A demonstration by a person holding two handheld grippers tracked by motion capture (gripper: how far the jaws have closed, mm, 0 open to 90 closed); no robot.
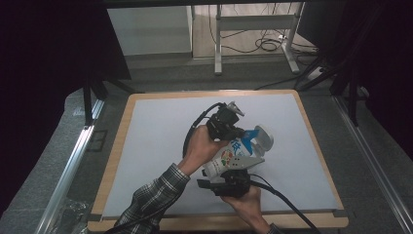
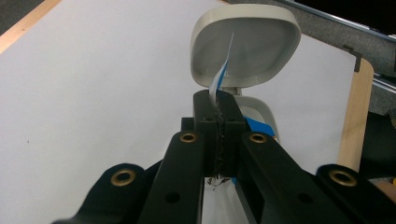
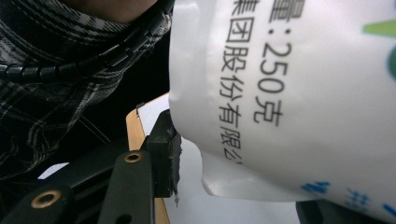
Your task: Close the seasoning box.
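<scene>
- Pouch (image 1: 234, 158): a white printed bag with blue and green markings, held tilted above the middle of the white table (image 1: 160, 146), its upper end toward the grey dish (image 1: 263, 139); the pouch rests on nothing
- Left gripper (image 1: 241, 132): jaws closed flat against each other on a thin blue-and-white edge of the pouch (image 2: 222, 77), seen in the left gripper view as a strip rising from between the pads
- Right gripper (image 1: 234, 176): in the high view it sits under the pouch's lower end; the right gripper view shows one pad (image 3: 167, 156) just beside the white bottom corner of the pouch (image 3: 289, 102), the other jaw lying behind the bag, so whether the hold is firm cannot be told
- Dish: a shallow grey rounded-square vessel (image 2: 246, 46) directly beyond the left gripper's tips; its visible interior looks bare, with no contents to be made out. A second pale rim appears below it (image 2: 257, 106), partly hidden
- Pouch contents: not visible; the print reads 250 with Chinese characters, and the body looks full
- Risk, judged: the left gripper's hold is on a narrow film edge; a pull could tear it unevenly or let it slip out of the pads
- Risk, judged: if the pouch opens while tilted this far, contents may overshoot or miss the dish and land on the table
- Risk, judged: a weak grasp at the bottom corner would let the heavy end sag and swing the mouth off target
- Risk, judged: the light dish may be nudged by the pouch's upper end
</scene>
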